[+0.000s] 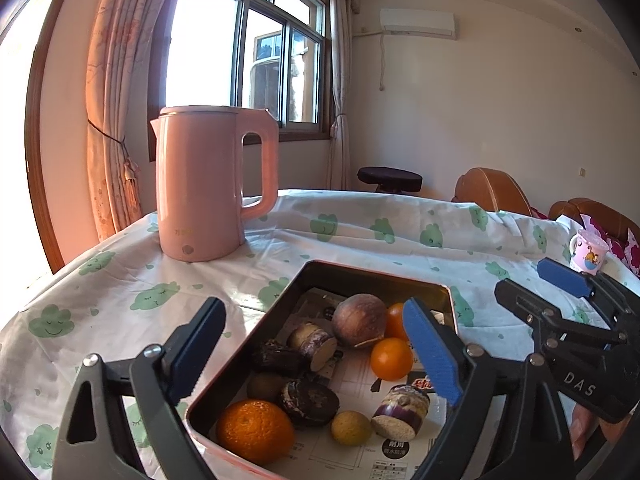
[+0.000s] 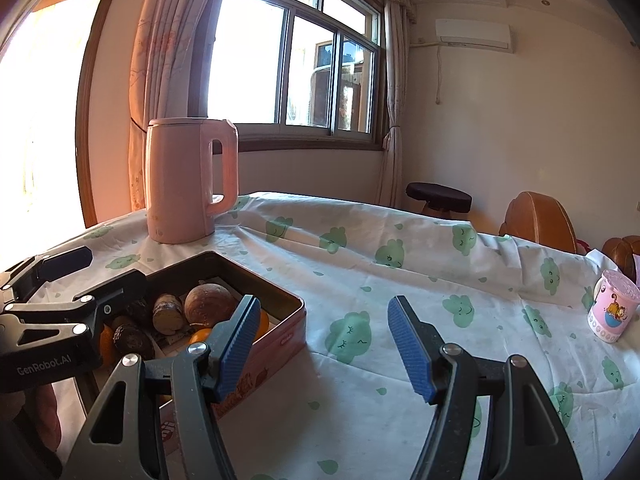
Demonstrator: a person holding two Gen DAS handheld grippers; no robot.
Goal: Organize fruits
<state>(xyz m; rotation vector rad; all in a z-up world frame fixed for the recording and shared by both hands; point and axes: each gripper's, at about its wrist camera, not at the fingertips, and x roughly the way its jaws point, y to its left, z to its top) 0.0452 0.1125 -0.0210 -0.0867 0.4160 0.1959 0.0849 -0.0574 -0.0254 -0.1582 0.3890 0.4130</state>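
A rectangular tin box sits on the table and holds several fruits: a big orange, two small oranges, a brown round fruit, a kiwi, a yellow-green fruit and cut sugarcane pieces. My left gripper is open and empty, just above the box's near half. My right gripper is open and empty over the bare cloth, right of the box. The right gripper also shows in the left wrist view, and the left gripper in the right wrist view.
A pink kettle stands behind the box at the far left. A pink cartoon cup stands near the table's right edge. The white cloth with green clouds covers the table. Brown chairs and a stool stand beyond it.
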